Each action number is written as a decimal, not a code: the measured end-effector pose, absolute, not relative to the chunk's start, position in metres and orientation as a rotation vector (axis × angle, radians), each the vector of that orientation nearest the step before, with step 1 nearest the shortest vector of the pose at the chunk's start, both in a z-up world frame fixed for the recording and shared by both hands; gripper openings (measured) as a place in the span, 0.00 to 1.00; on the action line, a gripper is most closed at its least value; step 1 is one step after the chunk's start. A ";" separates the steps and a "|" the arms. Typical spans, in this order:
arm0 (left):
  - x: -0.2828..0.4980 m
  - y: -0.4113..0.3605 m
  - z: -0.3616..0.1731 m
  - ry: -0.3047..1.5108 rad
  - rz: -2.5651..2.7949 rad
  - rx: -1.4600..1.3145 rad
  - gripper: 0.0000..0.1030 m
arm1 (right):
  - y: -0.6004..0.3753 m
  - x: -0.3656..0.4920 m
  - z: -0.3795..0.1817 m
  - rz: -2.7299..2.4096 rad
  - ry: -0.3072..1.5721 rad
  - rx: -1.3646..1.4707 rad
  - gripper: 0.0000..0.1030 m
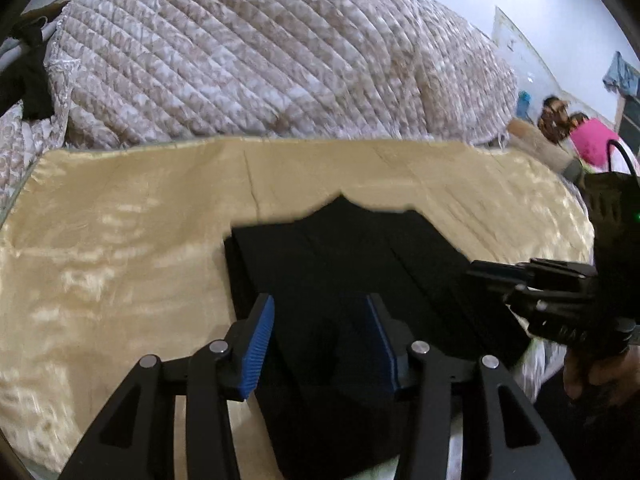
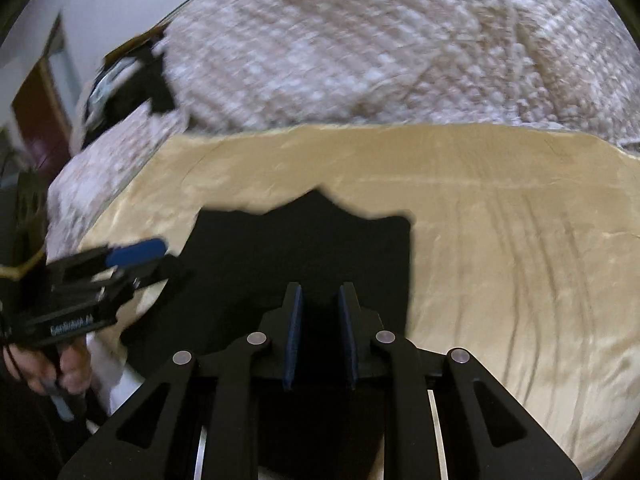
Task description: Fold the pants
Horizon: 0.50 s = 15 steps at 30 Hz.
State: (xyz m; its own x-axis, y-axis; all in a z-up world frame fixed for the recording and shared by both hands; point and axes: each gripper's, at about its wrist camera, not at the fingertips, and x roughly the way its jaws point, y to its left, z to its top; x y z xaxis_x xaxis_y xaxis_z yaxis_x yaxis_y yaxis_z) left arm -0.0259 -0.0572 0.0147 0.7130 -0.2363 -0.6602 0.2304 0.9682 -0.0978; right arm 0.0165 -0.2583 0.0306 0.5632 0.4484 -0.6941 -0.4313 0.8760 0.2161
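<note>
Black pants [image 1: 340,248] lie folded into a flat block on a beige satin sheet [image 1: 120,240], reaching the near edge. My left gripper [image 1: 320,300] hovers over their near part, its blue pads [image 1: 260,336] wide apart and pressing on nothing. My right gripper [image 1: 496,276] comes in at the pants' right edge, held by a hand. In the right wrist view the pants [image 2: 300,248] fill the middle. The right gripper [image 2: 320,292] stands over them with a narrow gap between its pads. No cloth shows pinched there. The left gripper [image 2: 152,256] sits at the pants' left edge.
A heaped quilted blanket [image 1: 240,52] rises behind the sheet [image 2: 500,240]. A black garment [image 1: 32,80] hangs at the far left. A pink item [image 1: 592,140] and clutter lie at the far right. A dark door [image 2: 40,112] stands left.
</note>
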 end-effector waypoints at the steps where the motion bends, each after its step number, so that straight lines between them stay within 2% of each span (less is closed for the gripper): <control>1: -0.030 -0.058 0.008 0.753 -0.256 0.005 0.49 | -0.255 0.010 0.025 0.528 0.845 -0.006 0.24; 6: -0.041 -0.055 0.001 0.768 -0.240 0.035 0.49 | -0.254 0.003 0.018 0.541 0.872 -0.087 0.28; 10: -0.031 -0.032 0.005 0.776 -0.193 -0.034 0.49 | -0.275 0.013 0.021 0.496 0.892 0.004 0.28; 11: -0.029 -0.025 0.005 0.783 -0.188 -0.070 0.49 | -0.283 0.018 0.021 0.483 0.900 0.058 0.31; 12: -0.027 -0.019 0.005 0.787 -0.185 -0.104 0.49 | -0.293 0.023 0.020 0.468 0.908 0.128 0.39; 13: -0.025 -0.013 0.006 0.787 -0.187 -0.135 0.49 | -0.300 0.027 0.019 0.461 0.913 0.181 0.43; 15: -0.022 -0.008 0.005 0.789 -0.193 -0.178 0.49 | -0.313 0.036 0.014 0.453 0.936 0.295 0.45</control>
